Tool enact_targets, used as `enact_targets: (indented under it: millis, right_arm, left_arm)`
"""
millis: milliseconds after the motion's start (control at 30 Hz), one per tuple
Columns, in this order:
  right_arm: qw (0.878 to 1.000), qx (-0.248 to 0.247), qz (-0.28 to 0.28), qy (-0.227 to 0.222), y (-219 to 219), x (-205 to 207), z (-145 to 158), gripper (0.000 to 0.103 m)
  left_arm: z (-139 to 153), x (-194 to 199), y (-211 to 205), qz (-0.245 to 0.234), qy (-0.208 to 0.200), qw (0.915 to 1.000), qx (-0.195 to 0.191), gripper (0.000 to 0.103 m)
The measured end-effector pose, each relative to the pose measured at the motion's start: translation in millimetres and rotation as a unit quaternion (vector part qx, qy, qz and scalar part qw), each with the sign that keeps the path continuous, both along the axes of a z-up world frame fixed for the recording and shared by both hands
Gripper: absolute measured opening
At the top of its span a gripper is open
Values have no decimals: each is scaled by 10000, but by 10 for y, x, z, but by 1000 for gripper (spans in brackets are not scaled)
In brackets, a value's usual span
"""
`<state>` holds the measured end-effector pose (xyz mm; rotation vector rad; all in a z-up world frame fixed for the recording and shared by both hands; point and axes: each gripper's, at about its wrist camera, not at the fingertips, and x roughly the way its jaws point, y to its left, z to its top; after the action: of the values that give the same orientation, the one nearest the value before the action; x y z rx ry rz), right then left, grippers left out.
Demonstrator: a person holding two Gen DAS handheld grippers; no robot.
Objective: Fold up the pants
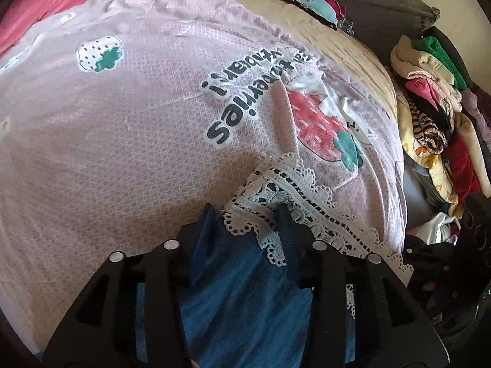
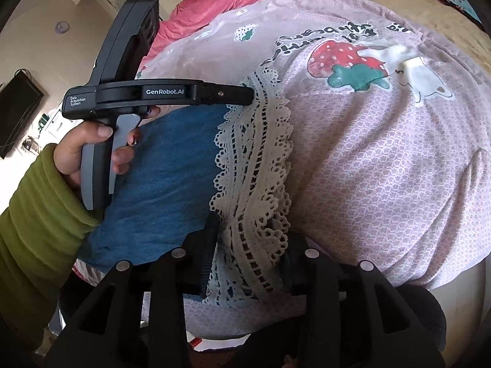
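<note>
We see the blue denim pants with white lace hem (image 2: 159,168) on the pink strawberry-print bedsheet (image 1: 122,141). Left gripper (image 1: 245,224) and right gripper (image 2: 248,233), at 6 o'clock, each pinch the hem with narrowed fingers.

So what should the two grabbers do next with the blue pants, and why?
Probably lift the lace hem a little and carry it over the blue pants to fold them. Each gripper, left and right, has its fingers either side of that hem, though whether they pinch it yet I cannot tell. The pants lie flat on the pink sheet.
</note>
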<state>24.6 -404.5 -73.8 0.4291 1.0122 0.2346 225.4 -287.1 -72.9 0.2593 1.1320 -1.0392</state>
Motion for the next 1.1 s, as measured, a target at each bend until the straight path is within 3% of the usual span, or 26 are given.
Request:
enact_targets:
  millis: [133, 300, 567, 867, 1100]
  right_arm:
    - [10000, -20, 22, -34, 31, 24, 4, 26]
    - [9996, 172, 70, -231, 20, -1, 38, 22]
    - [9941, 399, 252, -972, 141, -165, 293, 20]
    - [9796, 208, 1286, -1527, 1047, -69, 753, 20]
    - [9680, -7, 2154, -1285, 1876, 217, 657, 20]
  left_arm:
    - [25, -34, -9, 118, -98, 9999, 76, 21]
    - [127, -96, 43, 257, -239, 9994, 16, 8]
    - [367, -159, 403, 457, -6, 9963, -721, 5]
    - [667, -250, 1253, 1040, -44, 9862, -1288, 5]
    - [664, -279, 2073, 1798, -155, 9736, -1400, 5]
